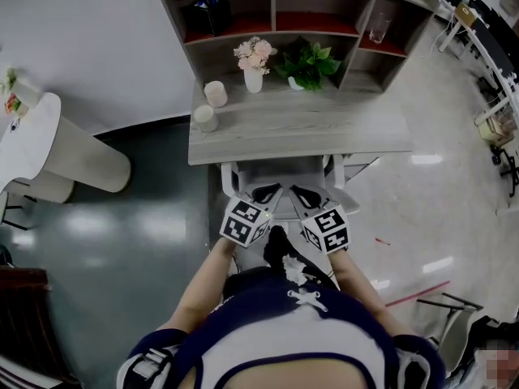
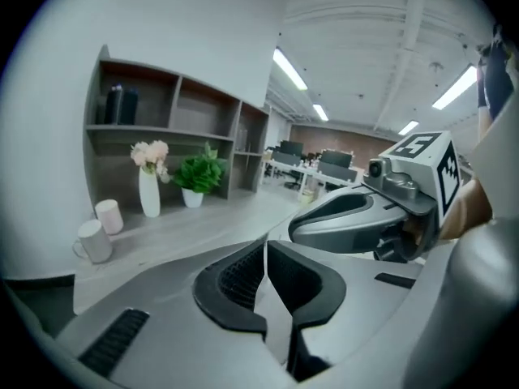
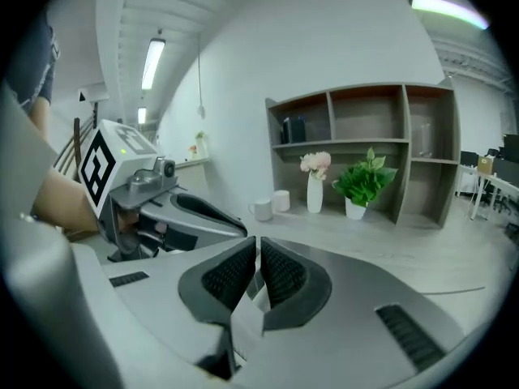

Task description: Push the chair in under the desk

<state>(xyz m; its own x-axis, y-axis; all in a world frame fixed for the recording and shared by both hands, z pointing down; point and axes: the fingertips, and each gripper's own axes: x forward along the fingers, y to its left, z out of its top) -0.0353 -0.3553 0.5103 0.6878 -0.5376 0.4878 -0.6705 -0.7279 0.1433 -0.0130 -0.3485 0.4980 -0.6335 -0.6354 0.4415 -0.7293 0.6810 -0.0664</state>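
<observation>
We are recording the desk with its shelf unit standing against the wall and the chair sitting tucked under its front edge; only the head view is showing the chair. The left gripper and right gripper are hovering side by side near its back. Each gripper view is showing jaws pressed together on nothing, with the vase beyond.

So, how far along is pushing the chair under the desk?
Done, it seems: the chair sits tucked under the desk, only its back showing at the front edge. In hand: nothing; the left hand-held gripper and right hand-held gripper are both shut and empty, near that back. Left: likely nothing more.
</observation>
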